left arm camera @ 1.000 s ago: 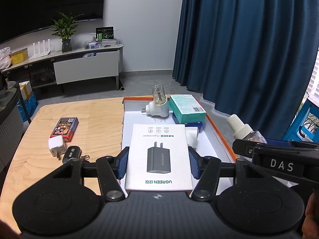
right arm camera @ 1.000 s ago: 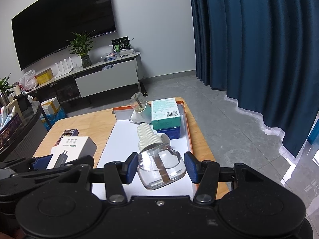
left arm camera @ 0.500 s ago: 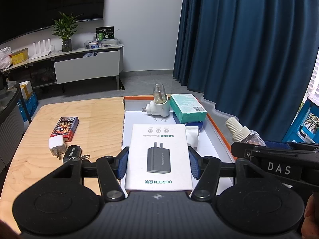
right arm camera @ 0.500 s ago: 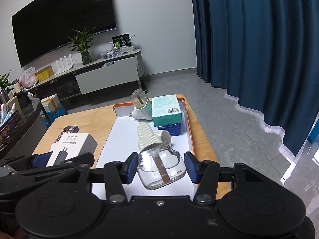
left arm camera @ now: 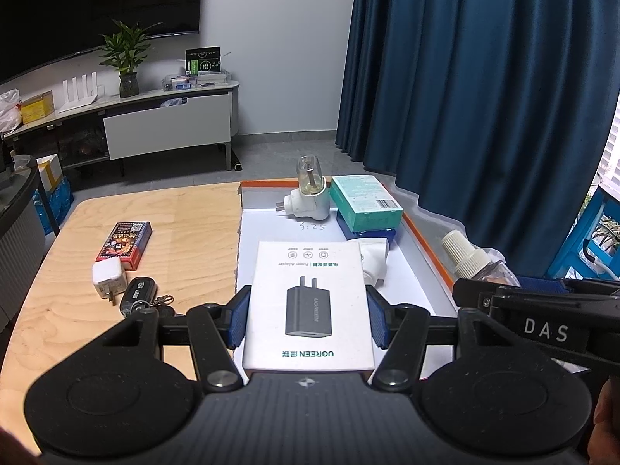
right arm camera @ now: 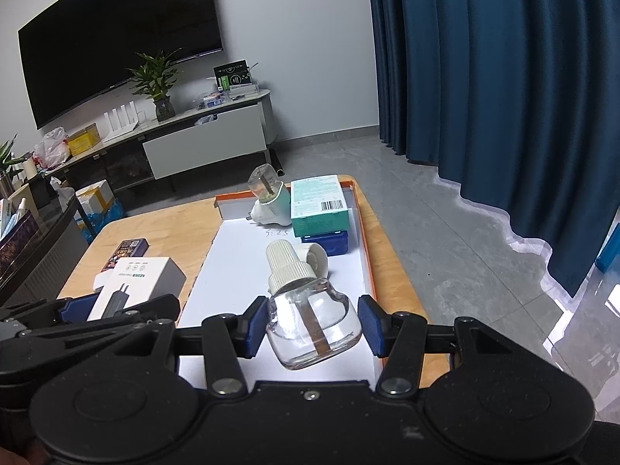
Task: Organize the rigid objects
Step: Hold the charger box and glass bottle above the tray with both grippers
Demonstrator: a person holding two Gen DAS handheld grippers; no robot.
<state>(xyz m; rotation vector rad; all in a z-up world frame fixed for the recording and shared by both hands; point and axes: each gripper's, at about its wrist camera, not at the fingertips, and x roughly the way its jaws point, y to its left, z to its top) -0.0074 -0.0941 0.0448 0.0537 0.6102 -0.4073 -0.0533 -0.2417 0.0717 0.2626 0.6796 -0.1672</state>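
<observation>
My left gripper (left arm camera: 309,312) is shut on a white UGREEN charger box (left arm camera: 310,271), held flat above the near end of the white, orange-rimmed tray (left arm camera: 271,224). On the right, my right gripper (right arm camera: 312,327) is shut on a clear glass bottle (right arm camera: 310,310) with a ribbed white cap, tilted over the same tray (right arm camera: 236,259). The bottle (left arm camera: 471,257) also shows at the right edge of the left wrist view. At the tray's far end lie a plug-in vaporizer (left arm camera: 306,201), a teal box (left arm camera: 364,201) stacked on a blue box (left arm camera: 372,232), and a white round piece (left arm camera: 374,257).
Left of the tray, on the wooden table (left arm camera: 186,232), lie a red card box (left arm camera: 124,244), a white plug charger (left arm camera: 109,281) and a car key (left arm camera: 137,296). A blue curtain (left arm camera: 484,97) hangs to the right. A TV cabinet (left arm camera: 166,128) stands at the back.
</observation>
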